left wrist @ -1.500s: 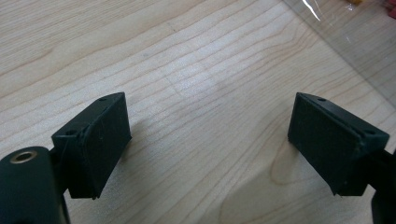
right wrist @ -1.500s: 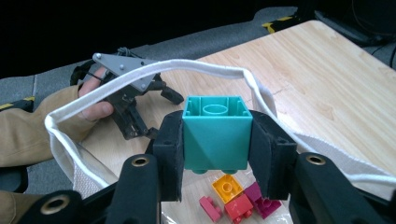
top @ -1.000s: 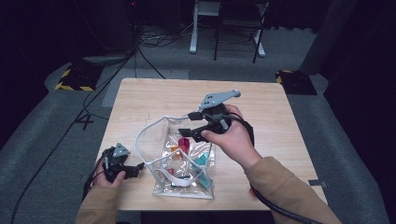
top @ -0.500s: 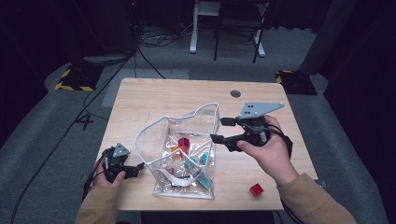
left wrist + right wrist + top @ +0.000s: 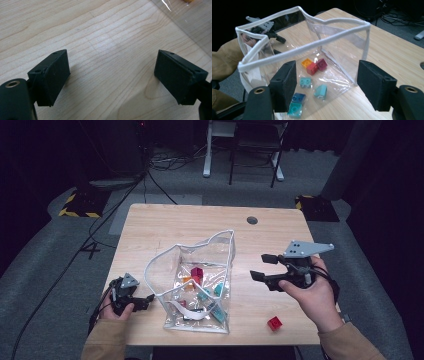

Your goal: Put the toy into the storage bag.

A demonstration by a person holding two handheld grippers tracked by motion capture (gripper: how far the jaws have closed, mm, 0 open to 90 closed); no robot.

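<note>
Clear plastic pouch with white piping (image 5: 200, 285) stands open mid-table, several coloured toy bricks (image 5: 313, 68) already inside; one small red brick (image 5: 273, 323) lies loose on the wooden table (image 5: 165, 225), near my right hand. My right gripper (image 5: 264, 266) has just been opening and is empty; my left gripper (image 5: 142, 301) rests with jaws apart beside the pouch, holding nothing. Red brick left to bag, I judge.

I count one clear bag (image 5: 342, 47) ahead of my right claw (image 5: 325, 86), holding seven bricks (image 5: 312, 68): one orange, two red, four teal or blue. One loose red brick (image 5: 273, 323) sits on the worktop (image 5: 165, 227) beside that claw.
</note>
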